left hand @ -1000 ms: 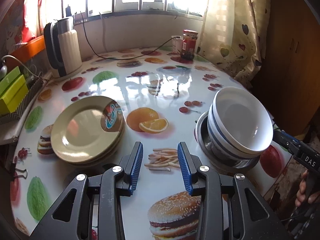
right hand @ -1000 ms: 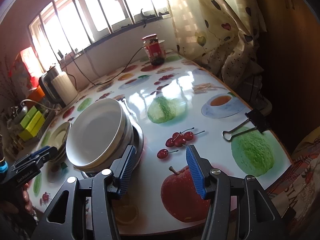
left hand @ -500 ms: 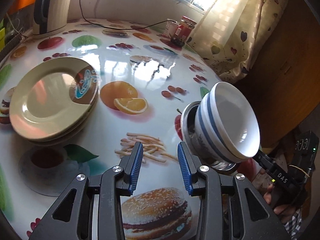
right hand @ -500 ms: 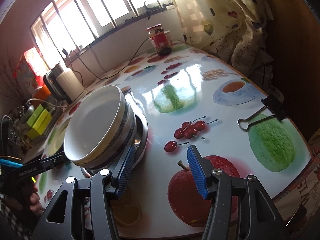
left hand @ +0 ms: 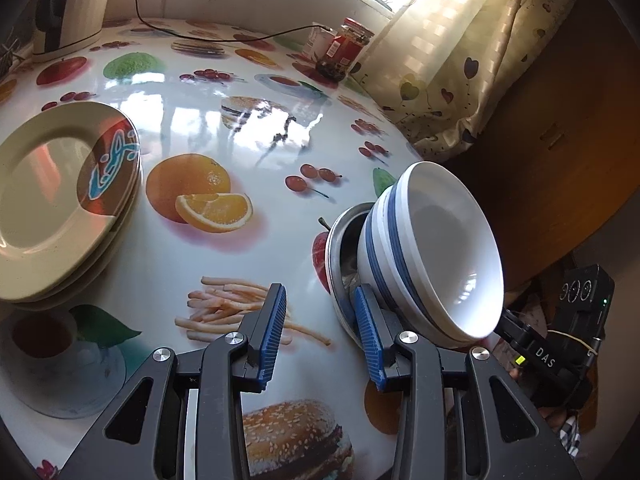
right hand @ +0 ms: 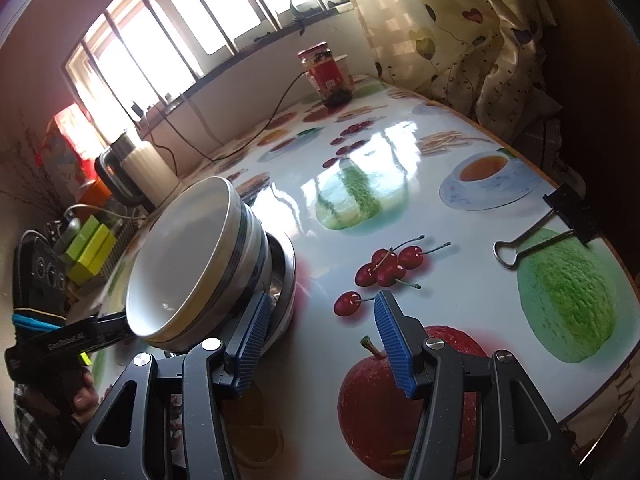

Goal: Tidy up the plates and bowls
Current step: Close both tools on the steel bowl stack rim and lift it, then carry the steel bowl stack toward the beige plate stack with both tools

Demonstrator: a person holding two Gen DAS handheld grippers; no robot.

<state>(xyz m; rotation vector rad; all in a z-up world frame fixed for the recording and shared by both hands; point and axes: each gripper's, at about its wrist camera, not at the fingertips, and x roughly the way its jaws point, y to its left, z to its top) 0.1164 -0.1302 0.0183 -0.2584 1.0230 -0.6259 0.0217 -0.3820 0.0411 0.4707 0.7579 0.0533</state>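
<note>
The plates (left hand: 52, 204) sit stacked on the table (left hand: 248, 120), well apart from the bowls (left hand: 432, 256), which are nested in a metal dish (left hand: 340, 248). Sorting looks mostly done. Beside the bowls, the left gripper (left hand: 320, 328) and the right gripper (right hand: 320, 332) both have their jaws spread, pinching nothing, so any move of the bowls remains.
</note>
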